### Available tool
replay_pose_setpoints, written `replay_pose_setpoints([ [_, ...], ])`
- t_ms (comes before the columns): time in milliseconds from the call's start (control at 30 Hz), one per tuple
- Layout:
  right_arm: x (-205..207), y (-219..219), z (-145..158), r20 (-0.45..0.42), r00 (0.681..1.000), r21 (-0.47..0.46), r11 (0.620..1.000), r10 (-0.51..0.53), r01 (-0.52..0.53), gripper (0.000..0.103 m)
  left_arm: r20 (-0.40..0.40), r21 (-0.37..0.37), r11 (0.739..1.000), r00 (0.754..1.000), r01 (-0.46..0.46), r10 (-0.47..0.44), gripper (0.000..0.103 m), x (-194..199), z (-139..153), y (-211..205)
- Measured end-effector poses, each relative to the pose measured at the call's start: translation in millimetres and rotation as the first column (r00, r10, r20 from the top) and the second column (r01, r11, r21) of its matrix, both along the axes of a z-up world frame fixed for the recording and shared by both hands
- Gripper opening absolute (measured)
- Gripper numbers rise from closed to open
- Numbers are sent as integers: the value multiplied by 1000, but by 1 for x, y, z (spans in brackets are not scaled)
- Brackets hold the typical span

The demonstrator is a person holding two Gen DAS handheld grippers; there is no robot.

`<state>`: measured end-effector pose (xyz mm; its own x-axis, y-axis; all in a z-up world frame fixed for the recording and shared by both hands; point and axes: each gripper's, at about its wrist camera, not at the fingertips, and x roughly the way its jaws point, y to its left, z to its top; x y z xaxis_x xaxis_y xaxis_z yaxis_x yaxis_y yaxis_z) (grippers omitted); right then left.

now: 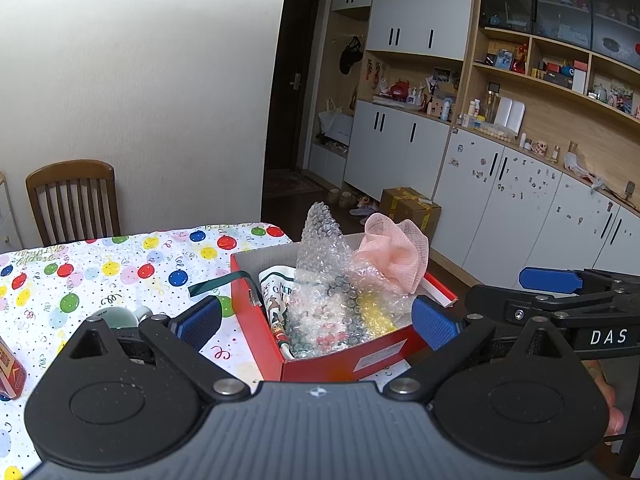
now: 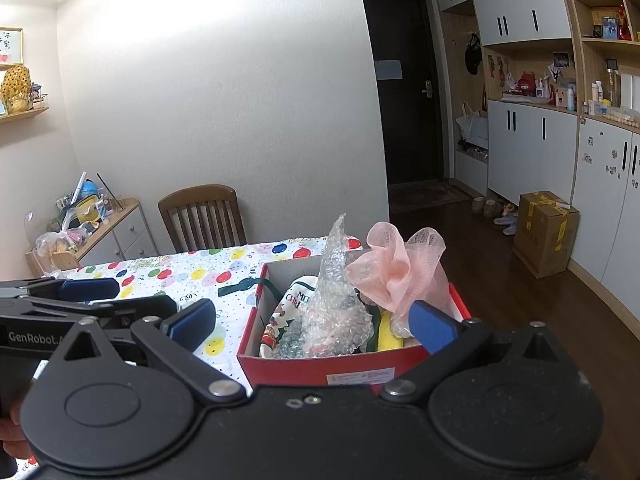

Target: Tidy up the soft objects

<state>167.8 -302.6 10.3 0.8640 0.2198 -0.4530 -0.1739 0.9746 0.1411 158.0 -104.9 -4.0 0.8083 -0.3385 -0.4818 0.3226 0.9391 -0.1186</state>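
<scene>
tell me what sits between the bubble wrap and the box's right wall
The pink mesh pouf and, lower down, something yellow fill the stretch between the bubble wrap and the red box's right wall. The right wrist view shows it best.

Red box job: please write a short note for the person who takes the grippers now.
Left gripper: open, empty, in front of the red box.
Right gripper: open, empty, also facing the box.
In the box: bubble wrap, pink mesh puff, a printed Christmas cloth, something yellow.
Done: these soft things are in the box.
Left: bubble wrap and puff stick up above the rim; perhaps press them down.
</scene>
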Motion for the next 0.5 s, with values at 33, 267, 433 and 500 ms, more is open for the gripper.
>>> replay_pose_setpoints([
  [33, 0, 0, 0, 0, 1000, -1, 1000, 0, 0, 103, 0, 0, 1000, 1000, 0, 0, 102, 0, 0, 0],
  [267, 0, 0, 0, 0, 1000, 1, 1000, 0, 0, 103, -1, -1, 1000, 1000, 1, -1, 102, 0, 0, 0],
  [433, 0, 0, 0, -1, 1000, 1, 1000, -1, 1, 103, -6, -5, 1000, 1000, 1, -1, 102, 1, 0, 1],
  [500, 0, 0, 0, -1, 1000, 4, 1000, 0, 0, 103, -8, -6, 1000, 1000, -1, 1, 102, 1, -1, 0],
])
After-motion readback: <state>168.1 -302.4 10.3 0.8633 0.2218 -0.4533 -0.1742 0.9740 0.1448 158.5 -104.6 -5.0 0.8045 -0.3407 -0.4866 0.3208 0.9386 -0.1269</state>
